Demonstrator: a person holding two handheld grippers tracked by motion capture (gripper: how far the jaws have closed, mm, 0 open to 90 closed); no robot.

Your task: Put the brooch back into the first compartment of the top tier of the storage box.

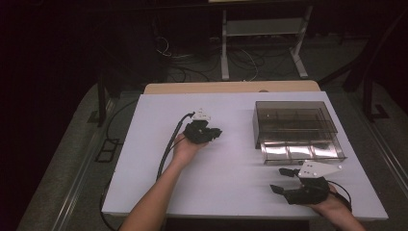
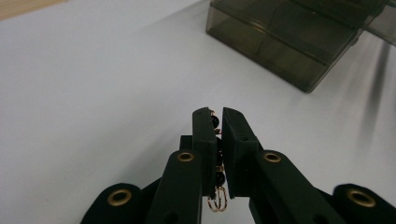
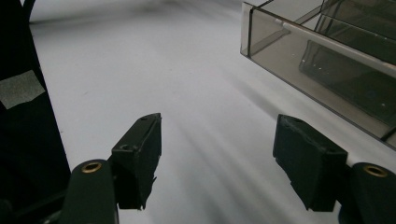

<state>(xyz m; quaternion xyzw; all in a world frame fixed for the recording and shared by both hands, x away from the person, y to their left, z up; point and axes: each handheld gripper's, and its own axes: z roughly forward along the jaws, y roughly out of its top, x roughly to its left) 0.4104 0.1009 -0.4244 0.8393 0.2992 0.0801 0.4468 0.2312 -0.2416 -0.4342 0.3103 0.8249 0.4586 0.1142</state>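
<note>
In the left gripper view, a small piece of jewellery [image 2: 217, 200] with black beads and thin gold rings is pinched between the jaws of my left gripper [image 2: 218, 113], its rings hanging out below the pads. From above, the left gripper [image 1: 217, 133] hovers over the middle of the white table [image 1: 231, 168], pointing right toward a smoky clear drawer box [image 1: 293, 120]. My right gripper [image 1: 277, 180] rests near the front right edge, jaws wide apart with nothing between them [image 3: 217, 135].
The box's bottom drawer [image 1: 302, 152] is pulled out toward me, showing three compartments. The box [image 2: 280, 44] lies ahead of the left jaws, and its wall [image 3: 322, 65] stands just right of the right jaws. Cables and a shelf frame [image 1: 262, 29] lie beyond the table.
</note>
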